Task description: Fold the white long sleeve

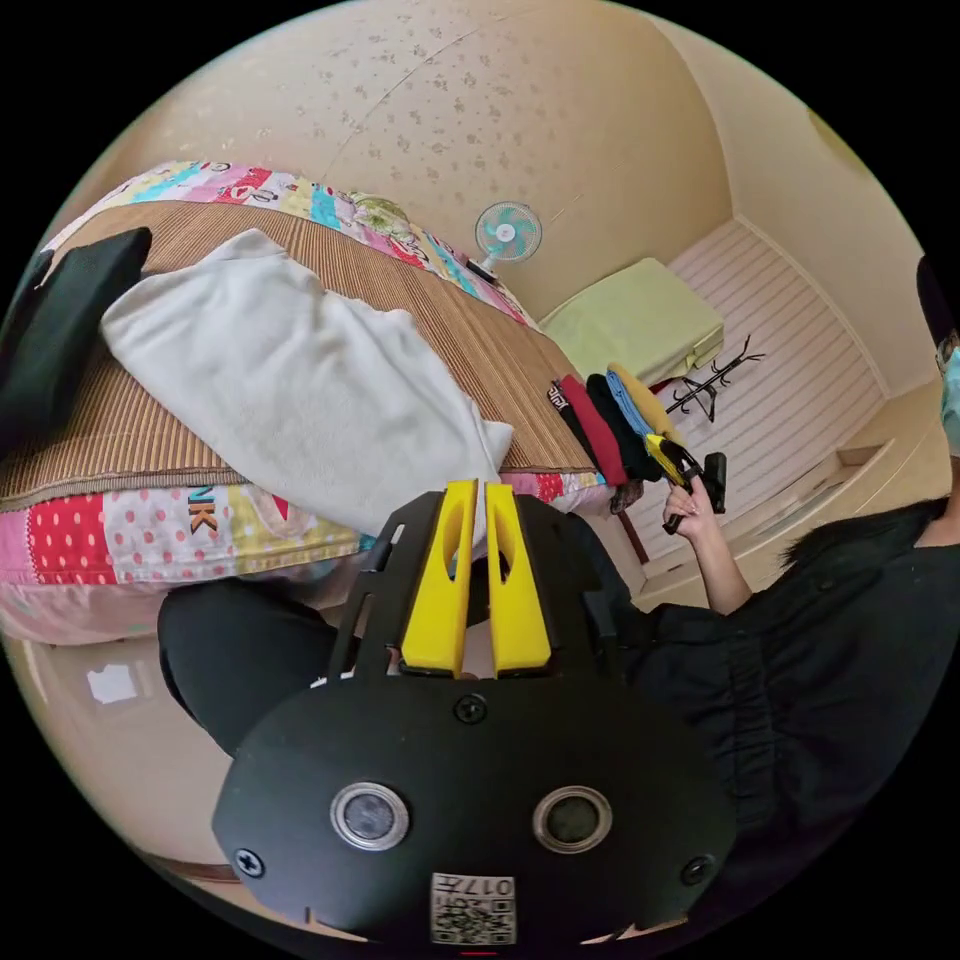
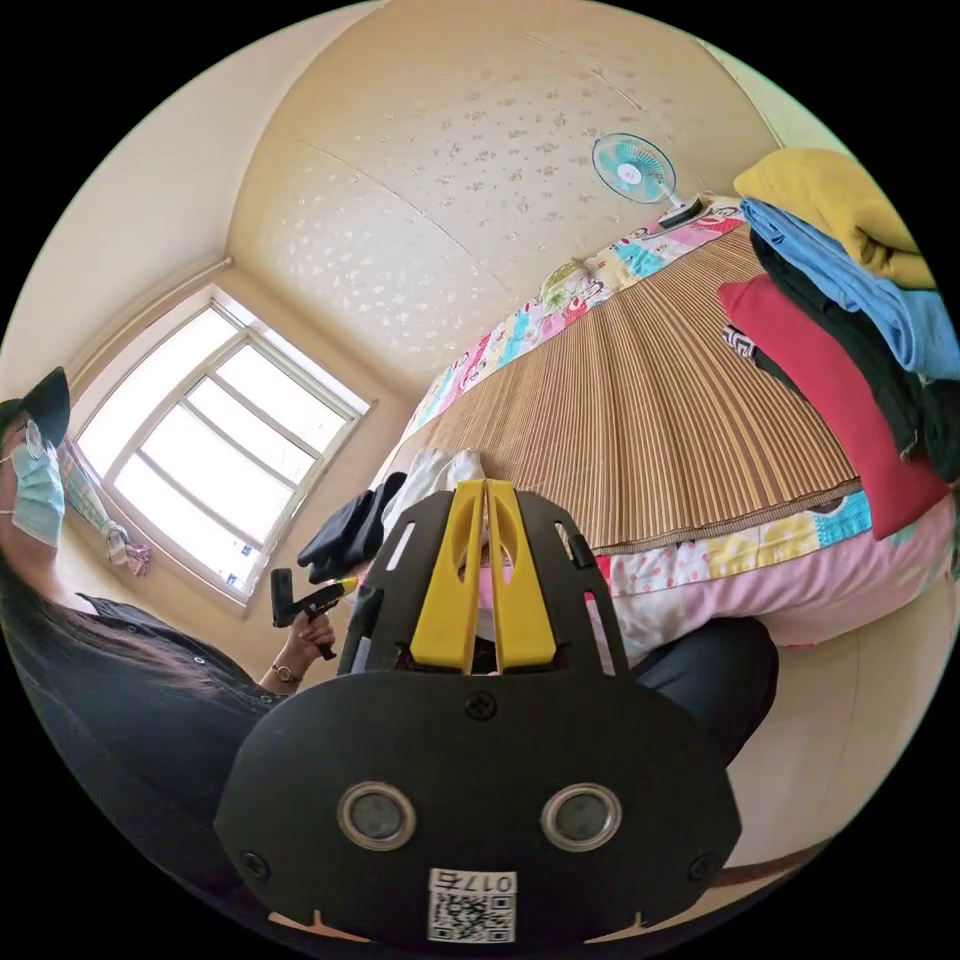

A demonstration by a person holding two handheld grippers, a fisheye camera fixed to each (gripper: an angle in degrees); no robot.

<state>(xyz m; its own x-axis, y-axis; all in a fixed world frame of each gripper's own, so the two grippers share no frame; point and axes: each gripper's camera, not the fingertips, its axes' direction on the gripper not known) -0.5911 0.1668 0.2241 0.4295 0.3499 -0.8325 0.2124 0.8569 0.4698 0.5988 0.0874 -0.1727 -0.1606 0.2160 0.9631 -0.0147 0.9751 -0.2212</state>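
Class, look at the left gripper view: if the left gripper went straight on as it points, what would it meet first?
Probably the white long sleeve on the bed's mat; the left gripper points at its near edge, though depth is unclear.

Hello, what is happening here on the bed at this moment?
A person sits by the bed with a gripper in each hand. The white long sleeve lies folded on the mat, untouched. The left gripper and right gripper hang off the bed edge, jaws close together, holding nothing. A pile of clothes sits nearby.
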